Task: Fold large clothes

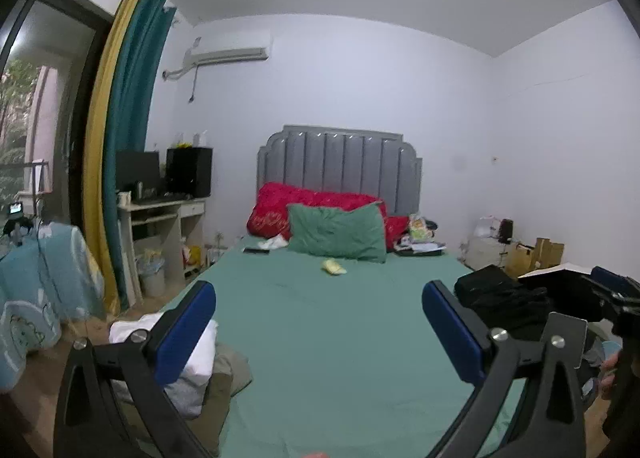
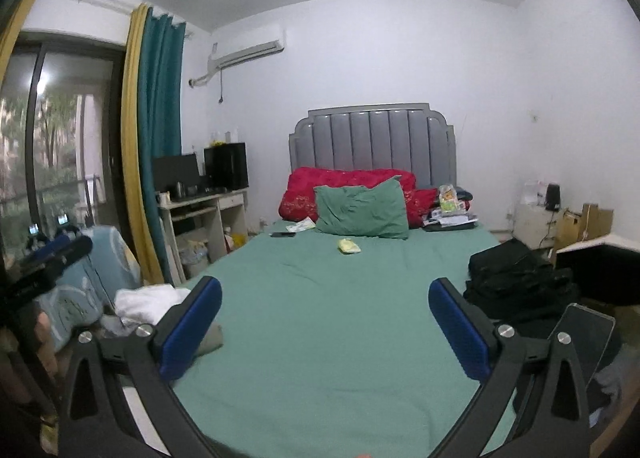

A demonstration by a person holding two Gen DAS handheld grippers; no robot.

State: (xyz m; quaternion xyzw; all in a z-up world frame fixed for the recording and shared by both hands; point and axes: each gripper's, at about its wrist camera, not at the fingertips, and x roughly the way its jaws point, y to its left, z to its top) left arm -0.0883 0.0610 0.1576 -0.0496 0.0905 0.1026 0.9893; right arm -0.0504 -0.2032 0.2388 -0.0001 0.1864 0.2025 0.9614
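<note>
No brand or label here is sharp enough for you to read; the red pillow (image 1: 280,210) carries gold stitched shapes, but they stay illegible. Your left gripper (image 1: 320,310) has its blue pads (image 1: 184,338) spread wide with nothing between them but bare green bedsheet (image 1: 320,358). Your right gripper (image 2: 324,306) likewise stands with its fingers well apart and empty over the same sheet. The clothes lie outside both gaps: a heap of white and grey garments (image 1: 196,362) sits at the bed's left edge, partly hidden behind your left gripper's left finger, and shows in the right wrist view just left of that gripper's left pad. A pile of black clothing (image 2: 516,278) rests on the bed's right edge, beyond each gripper's right finger. Further up the sheet, a small pale yellow packet (image 2: 349,246) lies in front of the green pillow (image 2: 362,210), below the grey headboard (image 1: 340,162).
</note>
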